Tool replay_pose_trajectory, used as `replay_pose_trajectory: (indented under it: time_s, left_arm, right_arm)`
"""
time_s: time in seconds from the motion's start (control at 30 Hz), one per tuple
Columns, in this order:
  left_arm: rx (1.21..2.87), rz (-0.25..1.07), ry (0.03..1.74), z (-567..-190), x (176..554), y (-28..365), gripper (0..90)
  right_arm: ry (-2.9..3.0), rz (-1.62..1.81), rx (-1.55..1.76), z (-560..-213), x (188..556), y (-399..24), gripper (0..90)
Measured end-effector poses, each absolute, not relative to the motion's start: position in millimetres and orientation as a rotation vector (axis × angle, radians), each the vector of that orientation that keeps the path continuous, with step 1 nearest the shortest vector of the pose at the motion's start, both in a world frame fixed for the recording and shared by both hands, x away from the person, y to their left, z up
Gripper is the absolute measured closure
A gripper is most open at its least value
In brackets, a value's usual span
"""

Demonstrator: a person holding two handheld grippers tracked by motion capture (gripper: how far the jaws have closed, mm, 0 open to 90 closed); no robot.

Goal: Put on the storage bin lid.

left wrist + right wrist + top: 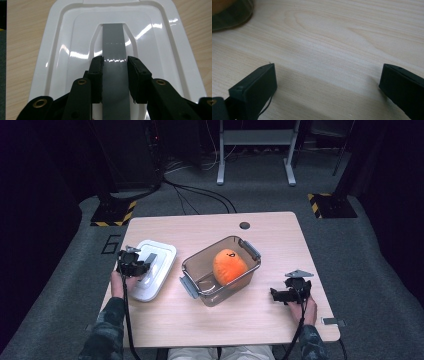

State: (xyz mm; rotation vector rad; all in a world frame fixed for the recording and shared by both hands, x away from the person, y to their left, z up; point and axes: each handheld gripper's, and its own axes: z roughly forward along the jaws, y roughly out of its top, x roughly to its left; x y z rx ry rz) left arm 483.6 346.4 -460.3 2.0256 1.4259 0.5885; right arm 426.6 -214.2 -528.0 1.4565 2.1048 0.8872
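Lid (155, 268), white with a grey handle (114, 62) down its middle, lies flat near the left edge of the table (280, 232), and our left gripper (133, 264) is clamped on that handle. From the left gripper view we see what the high view cannot: both black pads press the handle's two long sides, and the glossy lid reaches nearly to the frame's sides, with wood showing just beyond its rim. From the high view we get the layout instead: the clear bin (221, 270) sits just right of the lid at a slant, an orange toy (228, 266) inside it, grey latches at both ends. Our right gripper (291, 292) rests near the table's right front corner, well apart from the bin; its own view shows its jaws spread wide over bare wood, with the bin's (232, 13) dark corner at upper left. Open tabletop lies behind the bin toward the far edge and along the front edge between our arms; the lid's near corner comes close to the left edge.
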Motion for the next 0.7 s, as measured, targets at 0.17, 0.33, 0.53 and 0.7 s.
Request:
replay_pose_trajectory:
  time_s: [0.17,0.33,0.53,0.7]
  left_arm:
    - [2.036,0.578,1.404,-452,483,346,66.7]
    - [2.046,0.579,1.376,-442,483,344,66.7]
    - [2.043,0.585,1.357,-432,484,343,66.7]
    - [2.056,0.597,1.345,-424,484,343,66.7]
  right_arm:
    - [2.105,0.887,1.456,-528,427,-214,0.4]
    - [2.106,0.887,1.456,-528,427,-214,0.4]
    - [2.105,0.888,1.456,-528,427,-214,0.4]
    - [2.106,0.888,1.455,-528,427,-214,0.4]
